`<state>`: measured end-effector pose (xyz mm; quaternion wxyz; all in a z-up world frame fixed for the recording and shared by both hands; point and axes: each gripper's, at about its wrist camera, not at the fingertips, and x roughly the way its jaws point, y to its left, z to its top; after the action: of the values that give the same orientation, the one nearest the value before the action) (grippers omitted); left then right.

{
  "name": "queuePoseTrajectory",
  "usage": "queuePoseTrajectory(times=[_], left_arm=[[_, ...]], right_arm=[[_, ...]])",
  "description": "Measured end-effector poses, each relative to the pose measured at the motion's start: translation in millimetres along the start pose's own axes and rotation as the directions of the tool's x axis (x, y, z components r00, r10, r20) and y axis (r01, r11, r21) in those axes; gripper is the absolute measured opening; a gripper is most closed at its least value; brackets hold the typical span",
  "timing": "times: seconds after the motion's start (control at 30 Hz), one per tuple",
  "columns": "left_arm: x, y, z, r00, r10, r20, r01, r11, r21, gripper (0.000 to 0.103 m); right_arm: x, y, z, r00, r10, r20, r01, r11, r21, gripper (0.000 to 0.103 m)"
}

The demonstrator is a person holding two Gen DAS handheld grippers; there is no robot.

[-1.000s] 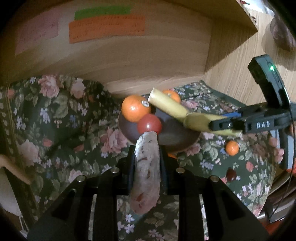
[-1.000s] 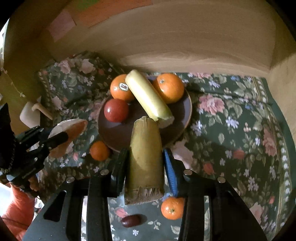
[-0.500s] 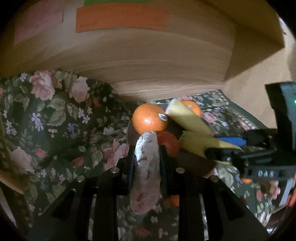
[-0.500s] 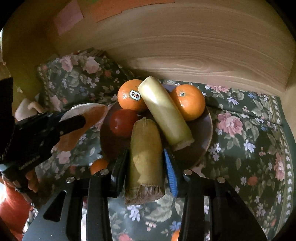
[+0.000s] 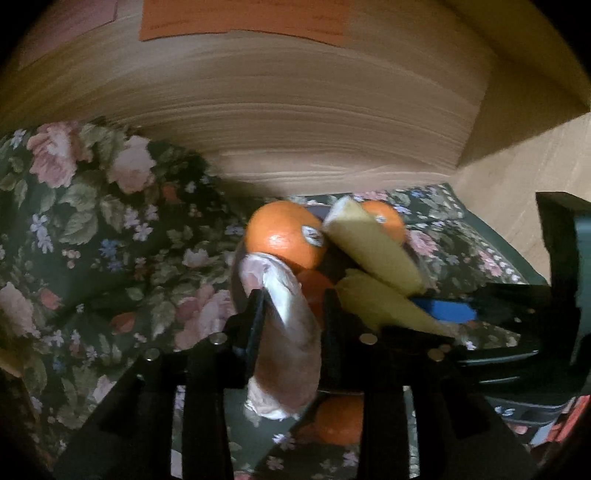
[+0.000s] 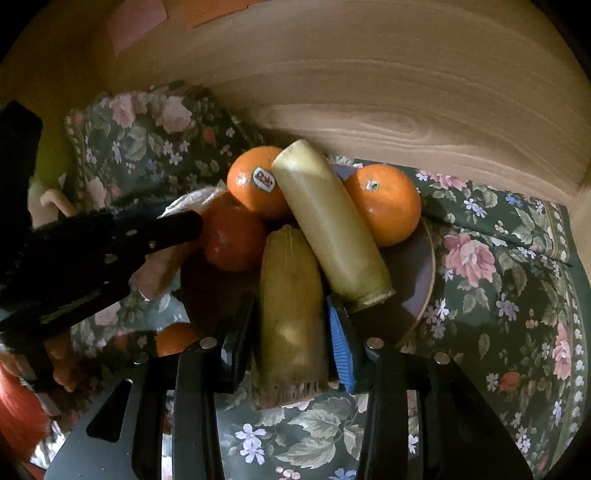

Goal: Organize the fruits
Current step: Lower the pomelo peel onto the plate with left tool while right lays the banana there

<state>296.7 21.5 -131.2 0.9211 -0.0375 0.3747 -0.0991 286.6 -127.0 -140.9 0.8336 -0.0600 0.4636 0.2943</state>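
The wooden wall (image 6: pixel 369 92) is filling the whole background behind the plate, with an orange paper note (image 5: pixel 243 16) stuck on it, but the writing is way too blurry to read. The flowery cloth (image 6: pixel 498 280) is lying under the plate and spreading out on both sides. The brown plate (image 6: pixel 424 266) itself is mostly hidden under fruit, only its right rim showing. On it a pale yellow husked piece (image 6: pixel 332 225) is leaning between two oranges; the left orange (image 6: pixel 255 181) is wearing a sticker (image 6: pixel 264 178) that reads "Dole", and the right orange (image 6: pixel 384 203) is touching the husk's other side. The right gripper (image 6: pixel 291 325) is clenching a second husked piece (image 6: pixel 290 317) over the plate's near edge. The left gripper (image 5: pixel 291 317) is hanging over the plate's left side, its jaws opening with a pinkish, blurry sweet potato (image 5: pixel 284 332) between them, the left pad touching it. A red tomato (image 6: pixel 232 240) is sitting on the plate beside the left orange. A small orange (image 6: pixel 177 338) is lying off the plate on the cloth, half hidden.
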Motion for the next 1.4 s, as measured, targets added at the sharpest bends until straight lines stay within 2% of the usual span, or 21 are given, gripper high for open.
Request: queuePoseTrajectory(times=[0.03,0.13,0.27,0.47,0.6,0.83,1.07,1.1,1.2,1.4], left_arm=[[0,-2,1,1.000,-0.004,-0.002,0.004,1.000,0.005,0.040],[2,-7,0,1.000,-0.006,-0.010,0.006,1.000,0.024,0.042],[-2,-8,-1,1.000,-0.015,-0.018,0.015,0.999,0.030,0.043],[-22,-9,-3,1.000,-0.020,0.008,0.019,0.999,0.050,0.043],[-36,-5,-14,1.000,-0.014,0.011,0.013,0.997,0.072,0.051],[-31,10,-46,0.997,0.004,-0.072,0.003,0.995,0.097,0.052],[-12,13,-45,0.994,-0.035,-0.100,0.040,0.998,0.048,0.051],[-10,13,-44,0.994,-0.040,-0.102,0.045,0.998,0.043,0.051],[-5,14,-39,0.993,-0.044,-0.110,0.047,0.999,0.026,0.038],[-9,13,-27,0.992,-0.084,-0.098,0.085,0.996,0.012,0.025]], right_arm=[[0,1,0,1.000,-0.005,0.004,0.005,1.000,-0.008,0.036],[0,2,0,1.000,-0.015,-0.004,0.015,1.000,-0.023,0.036],[-2,1,0,1.000,-0.017,-0.002,0.017,0.999,-0.028,0.036],[-29,-2,0,0.998,-0.017,0.058,0.019,0.999,-0.031,0.037],[-40,-4,-5,0.997,-0.013,0.077,0.014,1.000,-0.024,0.038],[-42,-3,-14,0.997,-0.028,0.078,0.030,0.999,-0.029,0.038],[-40,-7,-20,0.997,-0.029,0.072,0.029,1.000,-0.007,0.038],[-40,-7,-21,0.997,-0.029,0.070,0.030,1.000,-0.006,0.038],[-42,-8,-23,0.997,-0.026,0.071,0.026,1.000,-0.005,0.038],[-46,-10,-24,0.996,-0.031,0.084,0.031,1.000,0.004,0.038]])
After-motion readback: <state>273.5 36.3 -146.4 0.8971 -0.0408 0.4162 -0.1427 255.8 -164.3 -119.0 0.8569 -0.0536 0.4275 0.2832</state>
